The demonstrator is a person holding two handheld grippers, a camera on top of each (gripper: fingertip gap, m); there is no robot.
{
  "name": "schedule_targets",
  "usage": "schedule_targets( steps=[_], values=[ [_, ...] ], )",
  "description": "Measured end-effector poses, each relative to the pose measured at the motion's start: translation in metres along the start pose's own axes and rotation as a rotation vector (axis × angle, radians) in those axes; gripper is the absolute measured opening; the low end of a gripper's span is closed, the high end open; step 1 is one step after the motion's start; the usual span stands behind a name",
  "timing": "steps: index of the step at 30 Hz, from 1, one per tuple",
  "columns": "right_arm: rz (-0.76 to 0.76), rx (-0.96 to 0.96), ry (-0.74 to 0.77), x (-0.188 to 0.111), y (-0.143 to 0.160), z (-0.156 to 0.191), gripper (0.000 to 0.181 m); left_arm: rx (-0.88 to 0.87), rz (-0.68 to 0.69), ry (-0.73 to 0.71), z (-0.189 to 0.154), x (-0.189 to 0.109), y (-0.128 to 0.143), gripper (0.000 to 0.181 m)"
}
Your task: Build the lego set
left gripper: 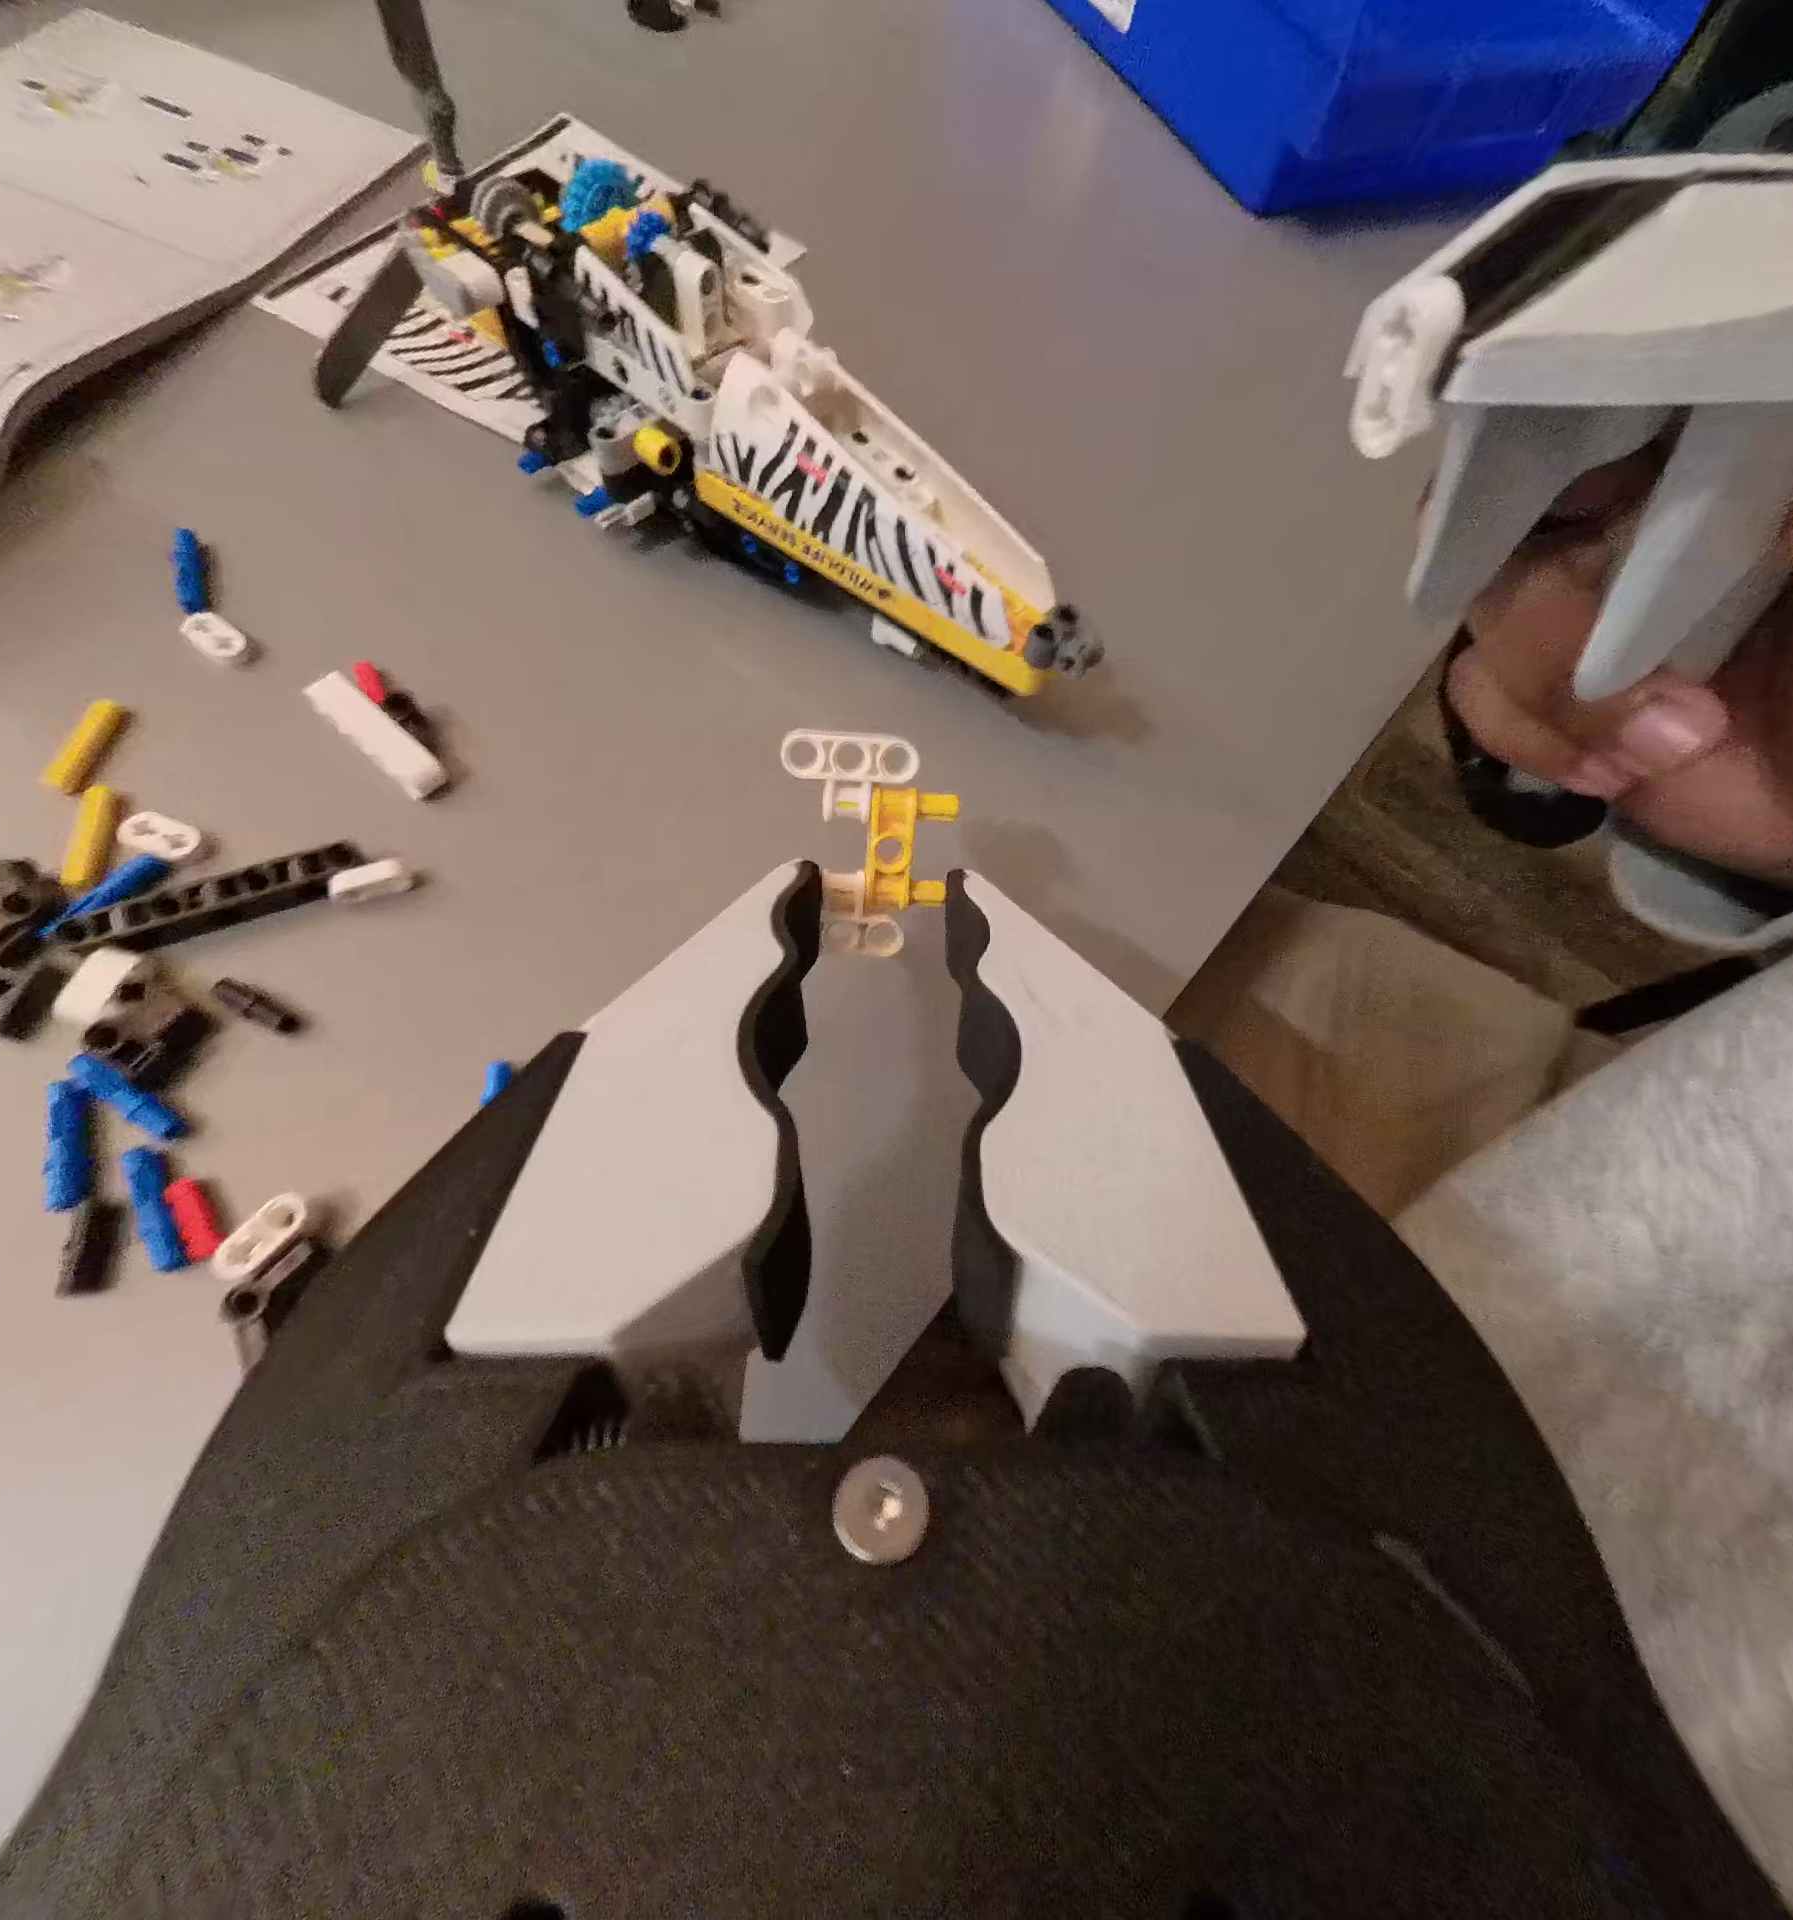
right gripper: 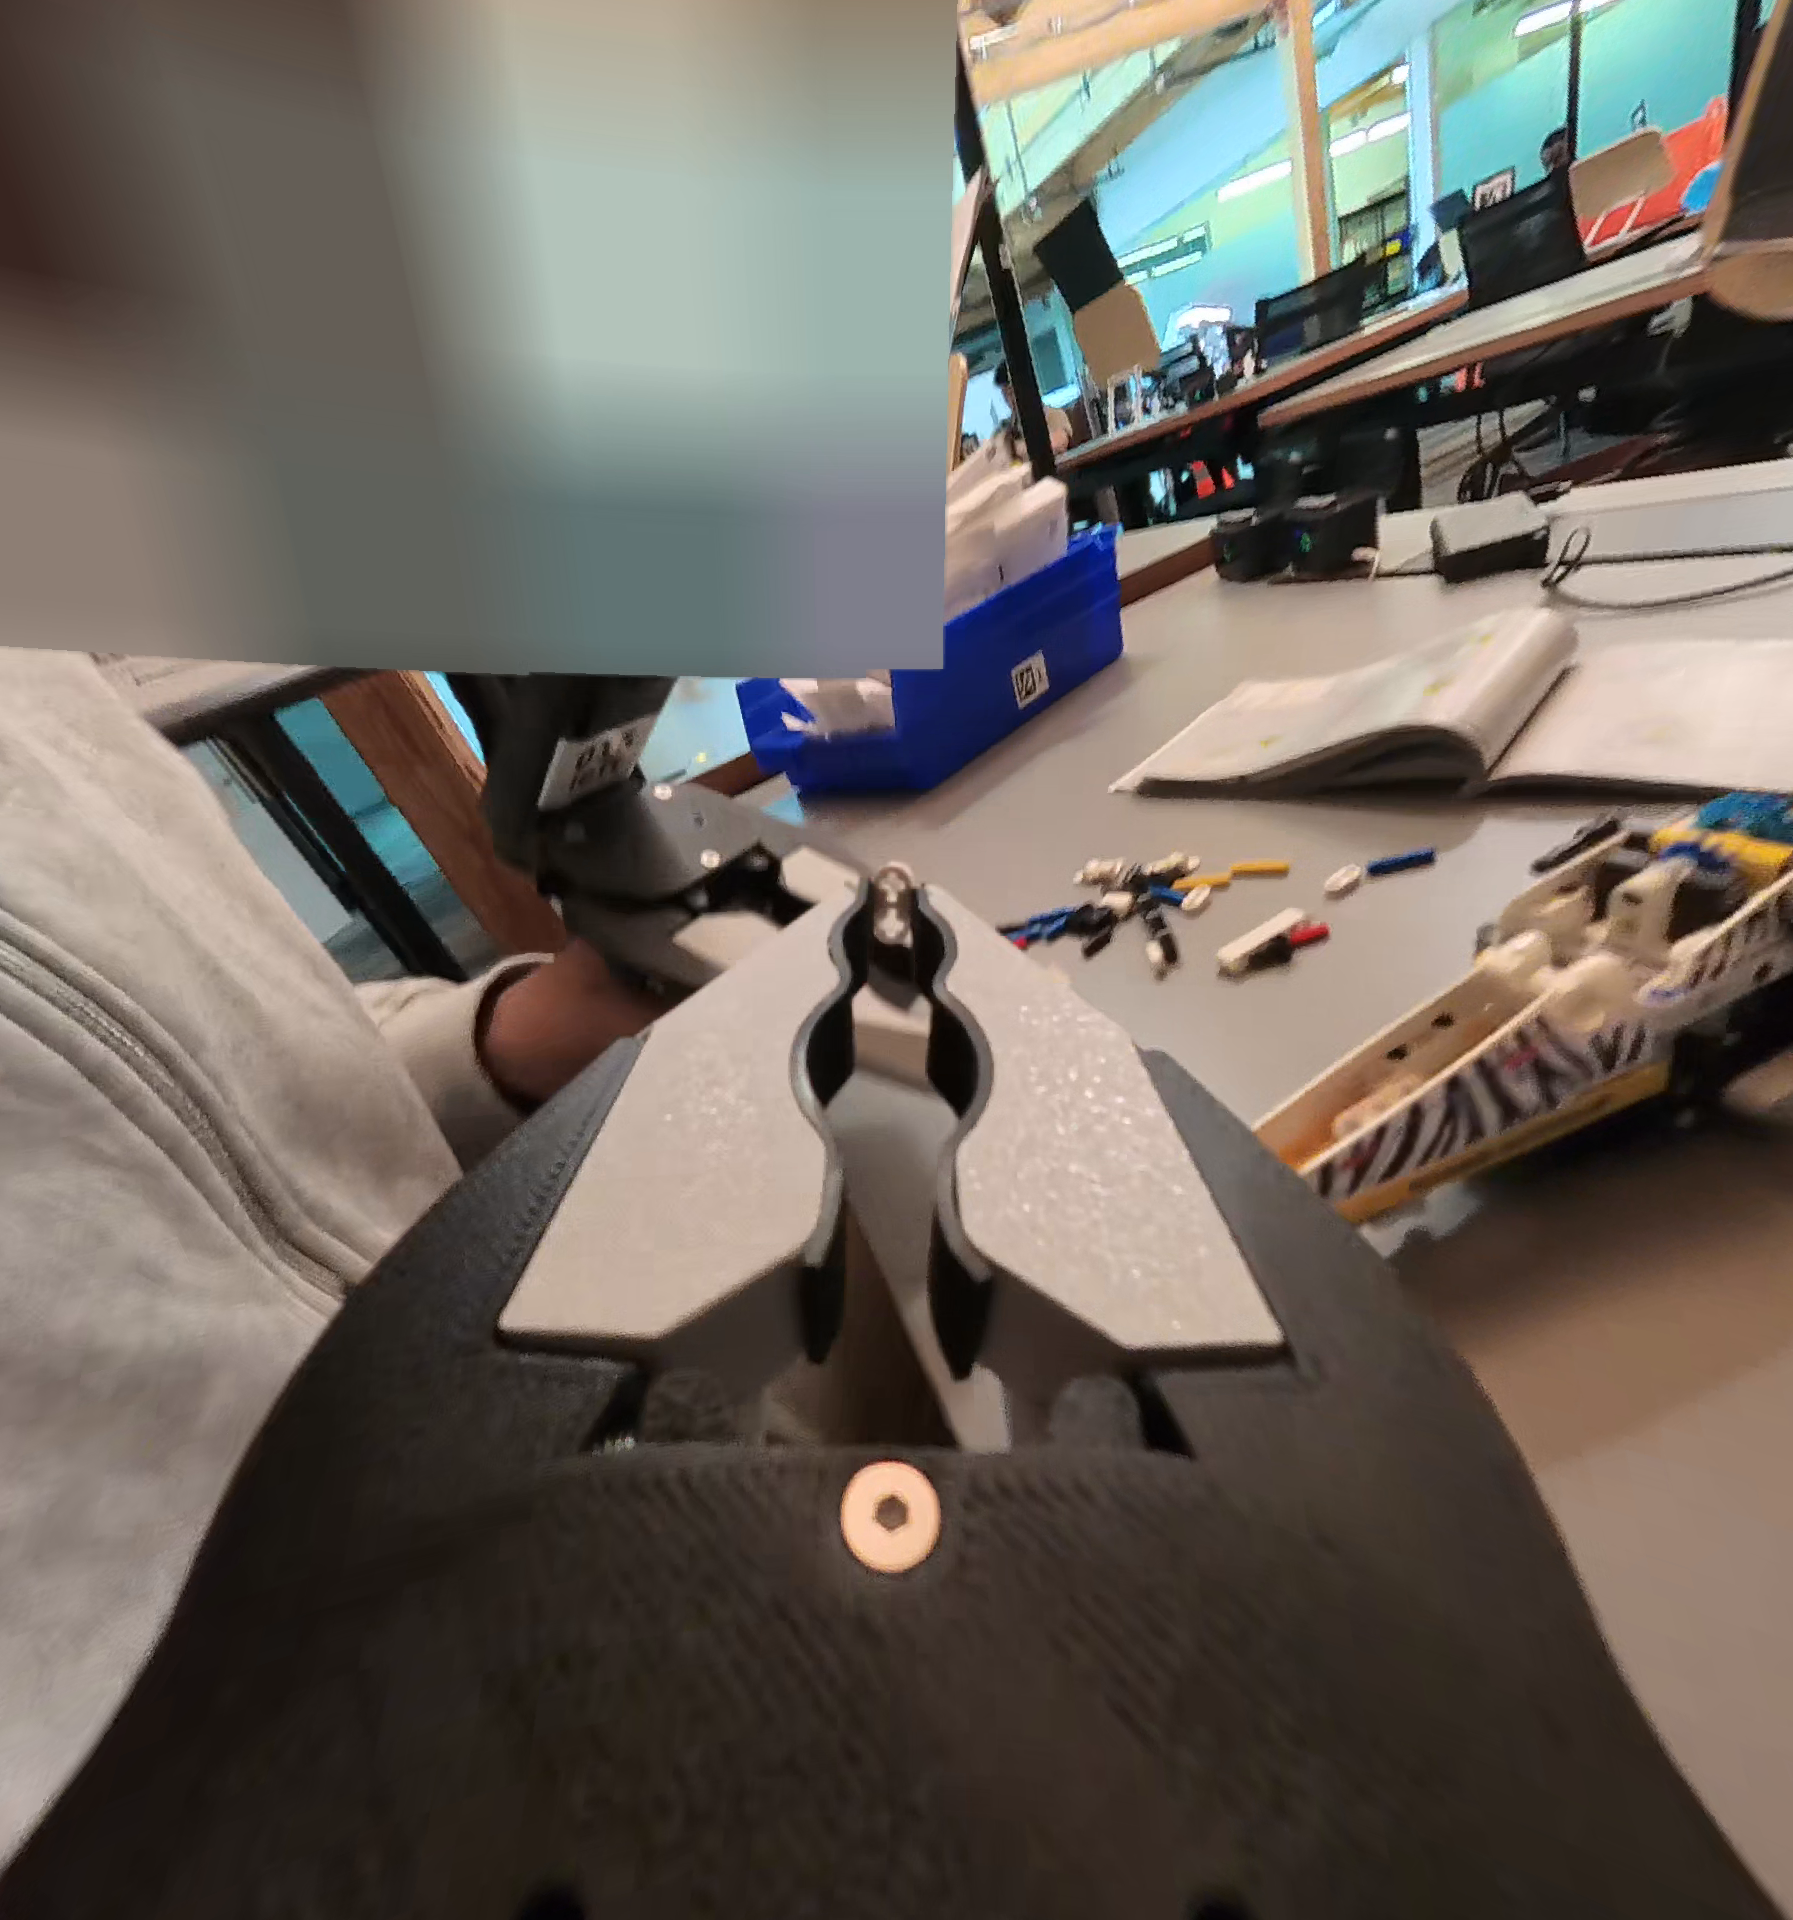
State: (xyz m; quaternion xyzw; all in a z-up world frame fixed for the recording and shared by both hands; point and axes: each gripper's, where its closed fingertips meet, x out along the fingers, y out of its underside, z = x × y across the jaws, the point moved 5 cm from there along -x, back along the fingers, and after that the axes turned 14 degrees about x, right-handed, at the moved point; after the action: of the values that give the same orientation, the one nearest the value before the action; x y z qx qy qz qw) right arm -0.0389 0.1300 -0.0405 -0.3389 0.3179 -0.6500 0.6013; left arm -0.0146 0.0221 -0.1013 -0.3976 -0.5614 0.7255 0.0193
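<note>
Yellow-white knobbly subassembly between parted left claw

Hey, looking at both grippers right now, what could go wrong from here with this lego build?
The left gripper stands open around the small yellow and white assembly, which lies near the table edge; a clumsy close might knock it off. The right gripper pinches a small white piece only at its tips, so it may slip.
</note>
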Motion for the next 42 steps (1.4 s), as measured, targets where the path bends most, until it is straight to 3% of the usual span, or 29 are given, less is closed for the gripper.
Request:
schedule_targets(
  steps=[7,10,16,20,25,27,31,39,42],
  values=[
    [-0.026,-0.072,-0.041,-0.006,-0.032,0.014,0.004,-0.085,0.053,0.112,-0.016,0.015,-0.005,0.023],
    [-0.05,-0.142,0.012,-0.018,-0.029,0.006,0.004,-0.087,0.132,0.062,-0.021,0.016,0.006,0.023],
    [-0.077,-0.024,-0.021,-0.034,-0.017,-0.006,0.004,-0.166,0.263,0.054,-0.032,0.025,0.014,0.024],
    [0.049,-0.046,0.061,-0.039,0.006,-0.014,0.005,-0.202,0.274,0.032,-0.042,0.021,0.015,0.025],
    [0.22,-0.034,0.162,-0.038,0.039,-0.022,0.005,-0.213,0.275,0.022,-0.055,0.017,0.014,0.041],
    [0.287,-0.061,0.267,-0.042,0.046,-0.033,0.005,-0.198,0.288,0.009,-0.058,0.013,0.017,0.041],
    [0.413,-0.129,0.454,-0.052,0.05,-0.055,0.005,-0.19,0.226,-0.014,-0.06,0.003,0.014,0.041],
    [0.609,-0.196,0.619,-0.053,0.057,-0.073,0.005,-0.237,0.109,0.014,-0.06,-0.008,0.012,0.041],
    [0.605,-0.233,0.643,-0.052,0.057,-0.07,0.021,-0.217,0.087,0.007,-0.059,-0.013,0.013,0.042]
  ],
)
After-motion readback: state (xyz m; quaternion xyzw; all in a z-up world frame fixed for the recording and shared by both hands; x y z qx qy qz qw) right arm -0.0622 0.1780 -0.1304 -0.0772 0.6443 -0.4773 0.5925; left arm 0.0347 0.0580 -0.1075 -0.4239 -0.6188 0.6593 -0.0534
